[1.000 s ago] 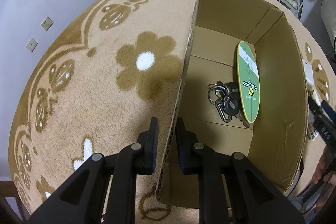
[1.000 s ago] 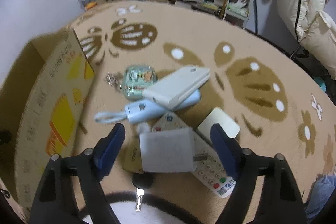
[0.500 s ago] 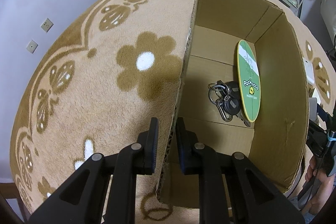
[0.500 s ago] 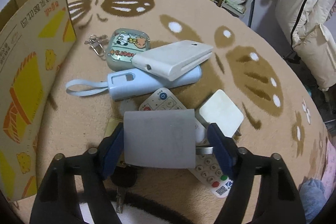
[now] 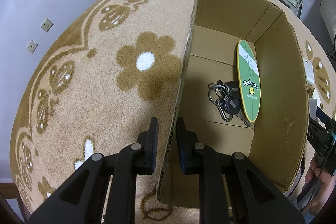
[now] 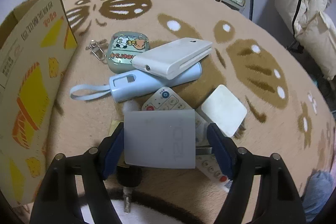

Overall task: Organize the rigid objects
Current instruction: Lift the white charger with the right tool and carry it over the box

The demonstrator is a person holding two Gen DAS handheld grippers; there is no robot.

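Left gripper (image 5: 166, 140) astride box wall (image 5: 184, 68)

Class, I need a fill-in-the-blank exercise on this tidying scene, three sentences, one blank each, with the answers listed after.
1. The left claw grips the wall of the cardboard ____.
2. Inside the box, a bunch of keys lies beside a ____ oval card.
3. The right claw closes around a grey ____, above the remote.

Missing words: box; green; charger

Ahead of the left jaws, the box (image 5: 279, 81) floor lies bare; keys (image 5: 225, 98) and an oval card (image 5: 248, 81) crowd the right wall.
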